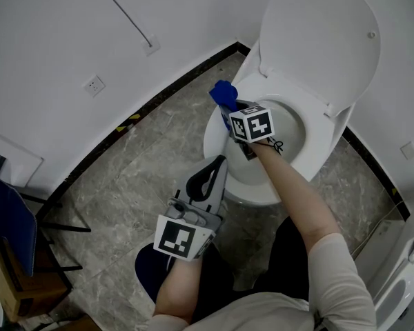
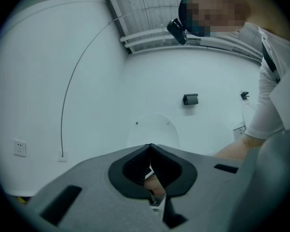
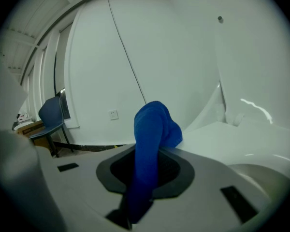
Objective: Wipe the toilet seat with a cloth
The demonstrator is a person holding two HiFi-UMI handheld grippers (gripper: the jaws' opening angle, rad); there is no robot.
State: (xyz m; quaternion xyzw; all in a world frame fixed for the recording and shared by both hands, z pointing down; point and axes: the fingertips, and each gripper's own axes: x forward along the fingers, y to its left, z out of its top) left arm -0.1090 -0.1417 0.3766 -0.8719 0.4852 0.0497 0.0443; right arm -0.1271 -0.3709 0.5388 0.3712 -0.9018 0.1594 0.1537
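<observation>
Left gripper [image 2: 150, 152] jaws together, right gripper [image 3: 146, 164] clamped

Toilet seat [image 1: 323, 145]: right of centre, lid [image 1: 321, 33] raised behind it.
Cloth [image 1: 223, 92]: in right claw [image 1: 228, 107], at the seat's left rim.
Left claw [image 1: 208, 178]: nearer, above floor [image 1: 141, 167].
Chair [image 1: 10, 229]: far left.

No legible text, brand name, number or label was found in any view. The only printed patterns were black-and-white square markers on the cubes of the left gripper [image 1: 219, 163] and the right gripper [image 1: 225, 109]; these carried no characters. A yellow-and-black marking [image 1: 127, 123] at the foot of the wall bore no readable wording
</observation>
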